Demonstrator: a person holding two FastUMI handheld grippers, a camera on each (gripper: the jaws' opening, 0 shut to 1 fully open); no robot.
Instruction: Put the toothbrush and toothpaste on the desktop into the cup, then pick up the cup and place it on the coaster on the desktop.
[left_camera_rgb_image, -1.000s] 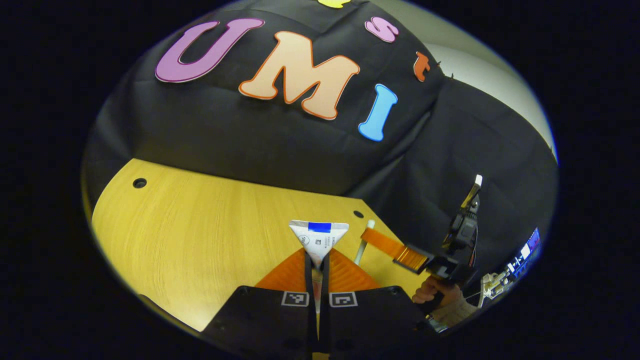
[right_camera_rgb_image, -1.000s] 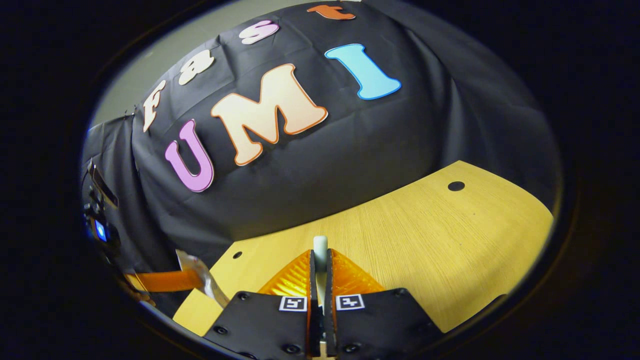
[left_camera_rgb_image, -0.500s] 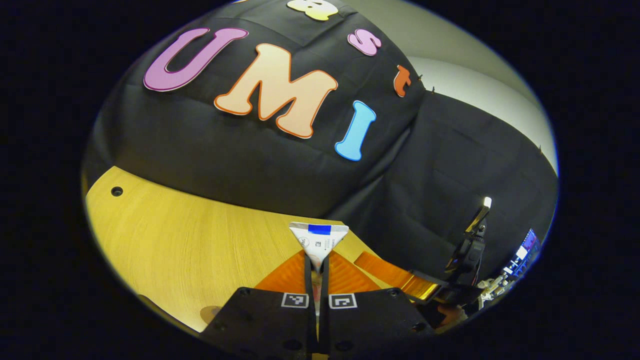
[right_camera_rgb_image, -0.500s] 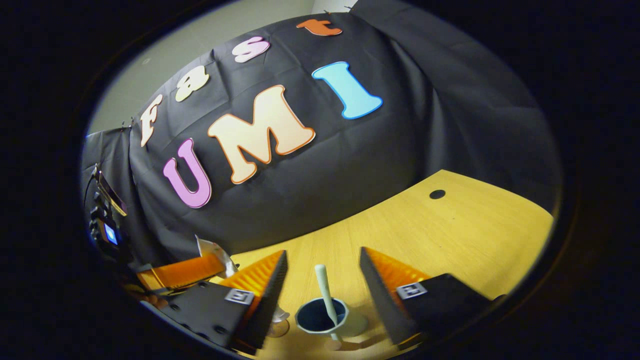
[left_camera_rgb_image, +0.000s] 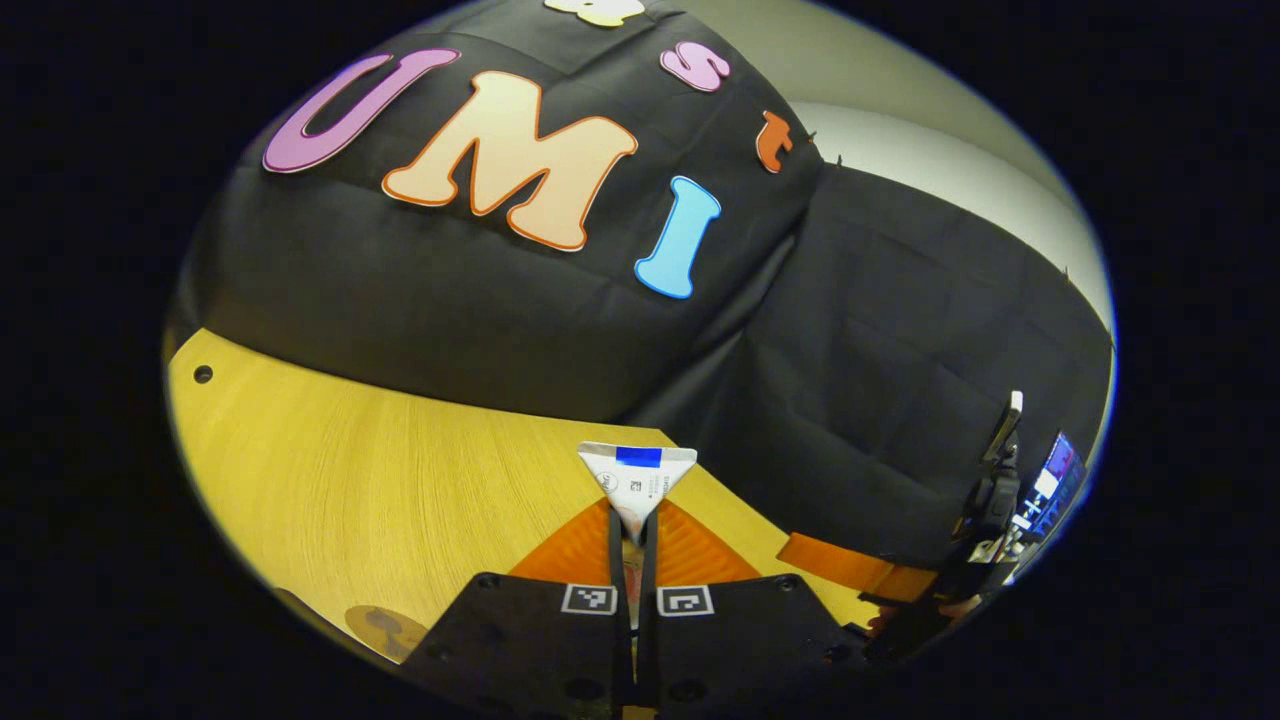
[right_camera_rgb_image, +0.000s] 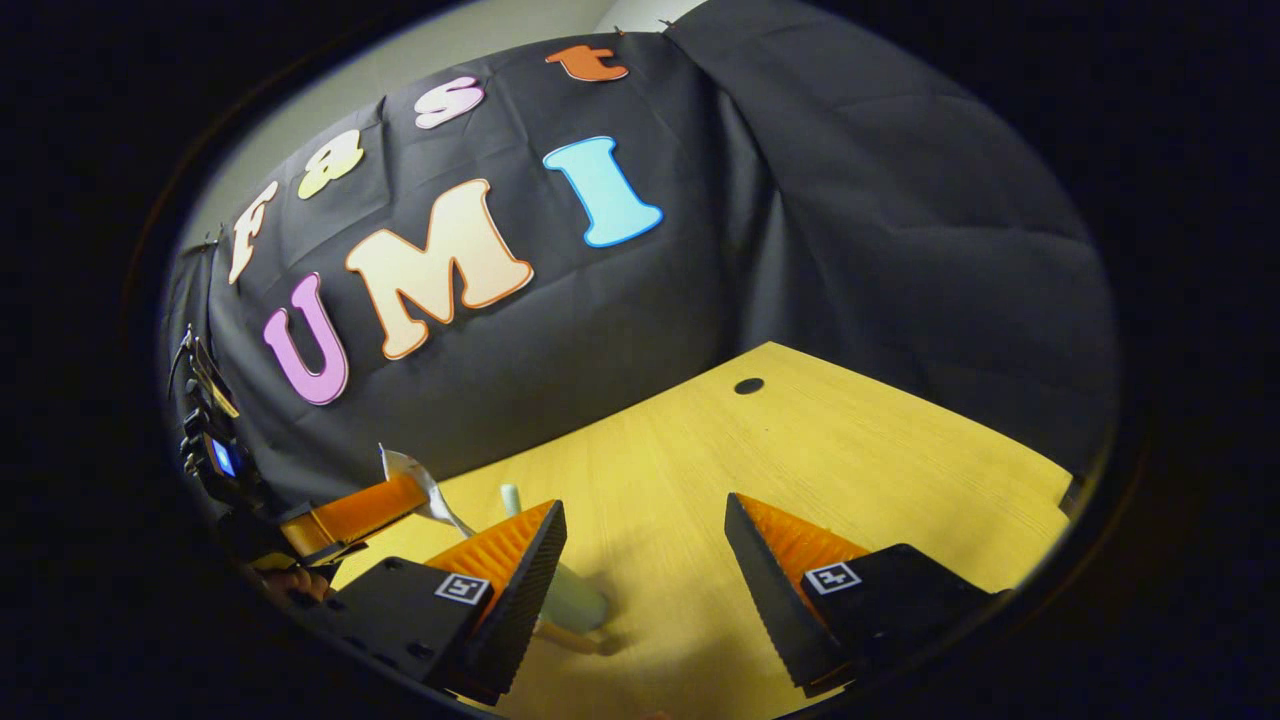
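Left gripper view has the left tongs (left_camera_rgb_image: 630, 545) clamped on the toothpaste tube (left_camera_rgb_image: 637, 483) above the table (left_camera_rgb_image: 380, 480). Right tongs (right_camera_rgb_image: 645, 560) stand apart by the cup (right_camera_rgb_image: 575, 603); a misaligned drop could tip it.

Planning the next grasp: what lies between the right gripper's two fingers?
In the right gripper view, bare yellow wooden desktop lies between the right gripper's open fingers; the pale cup stands beside one finger, partly hidden.
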